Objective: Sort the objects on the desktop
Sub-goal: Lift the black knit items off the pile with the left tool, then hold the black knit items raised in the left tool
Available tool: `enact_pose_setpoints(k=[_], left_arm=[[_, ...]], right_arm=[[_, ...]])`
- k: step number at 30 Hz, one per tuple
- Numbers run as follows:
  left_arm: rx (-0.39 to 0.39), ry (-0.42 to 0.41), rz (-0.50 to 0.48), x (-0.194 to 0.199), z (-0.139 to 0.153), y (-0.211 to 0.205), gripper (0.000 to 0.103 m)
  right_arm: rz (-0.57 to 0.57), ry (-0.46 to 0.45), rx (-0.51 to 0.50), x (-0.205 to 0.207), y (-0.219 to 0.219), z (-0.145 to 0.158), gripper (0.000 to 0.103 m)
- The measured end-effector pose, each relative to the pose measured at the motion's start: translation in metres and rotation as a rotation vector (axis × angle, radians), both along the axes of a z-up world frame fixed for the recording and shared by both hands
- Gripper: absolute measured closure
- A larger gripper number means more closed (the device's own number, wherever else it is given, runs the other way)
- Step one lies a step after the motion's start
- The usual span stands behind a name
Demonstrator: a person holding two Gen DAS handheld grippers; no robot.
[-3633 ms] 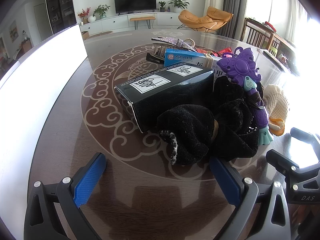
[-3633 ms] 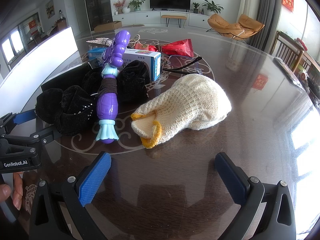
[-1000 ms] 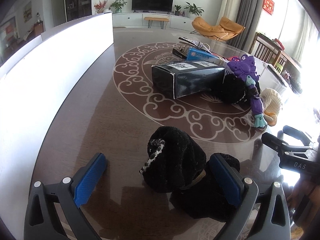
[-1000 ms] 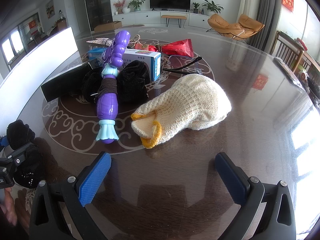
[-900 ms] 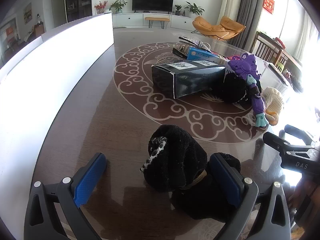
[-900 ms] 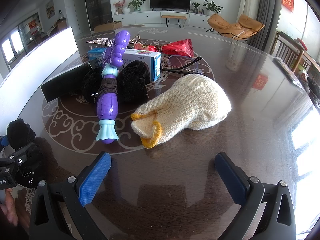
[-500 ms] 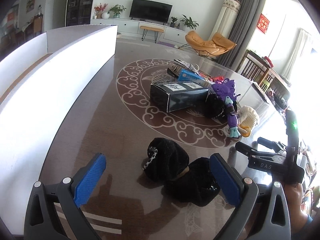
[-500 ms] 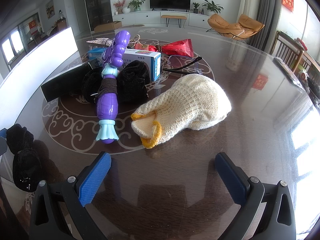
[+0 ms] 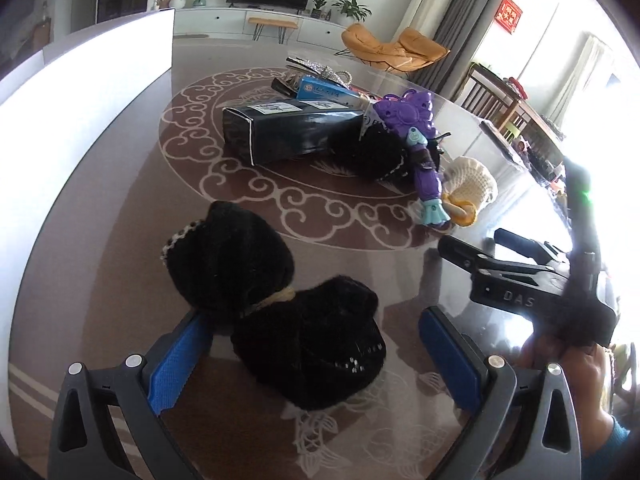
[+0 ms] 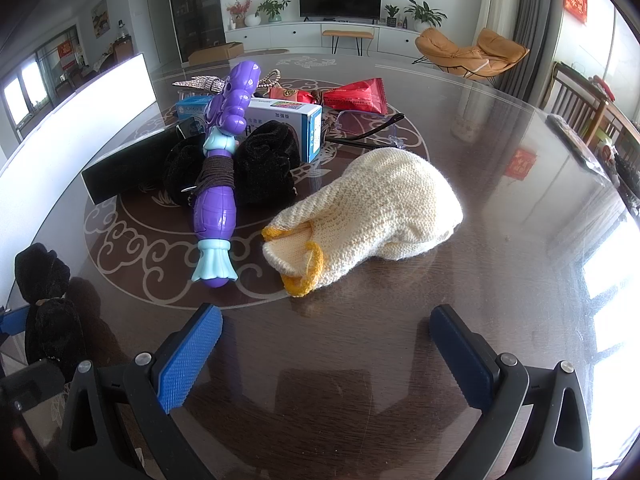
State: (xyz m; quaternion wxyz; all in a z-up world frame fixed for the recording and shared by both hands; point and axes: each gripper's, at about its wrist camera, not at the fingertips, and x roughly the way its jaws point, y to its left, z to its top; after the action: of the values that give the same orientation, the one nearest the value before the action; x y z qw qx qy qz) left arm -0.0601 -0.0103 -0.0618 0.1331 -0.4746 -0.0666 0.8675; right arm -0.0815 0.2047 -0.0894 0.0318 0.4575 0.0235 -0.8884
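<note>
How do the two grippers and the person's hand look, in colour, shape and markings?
Both the left gripper and the right gripper have dark grey frames with silver screws and blue ribbed pads on their fingers. The right one's body reads "DAS" with a green light above. The bare hand wears a teal sleeve.

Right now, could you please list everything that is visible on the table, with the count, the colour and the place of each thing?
Velvet bow: 1, black, near table edge, lying between the left fingers, apart from the pile.
Second velvet bow: 1, black, in the pile, under the purple toy.
Toy wand: 1, purple with teal end, lying across that bow.
Knit glove: 1, cream with yellow cuff, right of the wand.
Long box: 1, black, left side of the pile.
Medicine box: 1, white and blue, behind the bow.
Snack packet: 1, red, at the back.
Glasses: 1, dark frame, behind the glove.
Table: 1, dark brown, glossy.
Left gripper: blue pads, open.
Right gripper: blue pads, open, nothing between.
</note>
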Motion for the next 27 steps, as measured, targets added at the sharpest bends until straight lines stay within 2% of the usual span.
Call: enact_pose_setpoints(k=[3, 5, 8, 11, 27], left_arm=[[-0.08, 0.0, -0.004, -0.017, -0.002, -0.004, 0.0], [-0.104, -0.001, -0.014, -0.022, -0.003, -0.006, 0.0], [-0.152, 0.019, -0.023, -0.022, -0.004, -0.001, 0.0], [-0.238, 0.051, -0.022, -0.02, -0.01, 0.007, 0.0], [-0.229, 0.064, -0.002, -0.015, -0.005, 0.0, 0.0]], right_arm=[[0.0, 0.0, 0.0, 0.0, 0.0, 0.0, 0.0], [0.0, 0.0, -0.001, 0.0, 0.0, 0.0, 0.0], [0.0, 0.0, -0.001, 0.0, 0.0, 0.0, 0.0], [0.0, 0.0, 0.0, 0.0, 0.0, 0.0, 0.0], [0.0, 0.0, 0.0, 0.0, 0.0, 0.0, 0.0]])
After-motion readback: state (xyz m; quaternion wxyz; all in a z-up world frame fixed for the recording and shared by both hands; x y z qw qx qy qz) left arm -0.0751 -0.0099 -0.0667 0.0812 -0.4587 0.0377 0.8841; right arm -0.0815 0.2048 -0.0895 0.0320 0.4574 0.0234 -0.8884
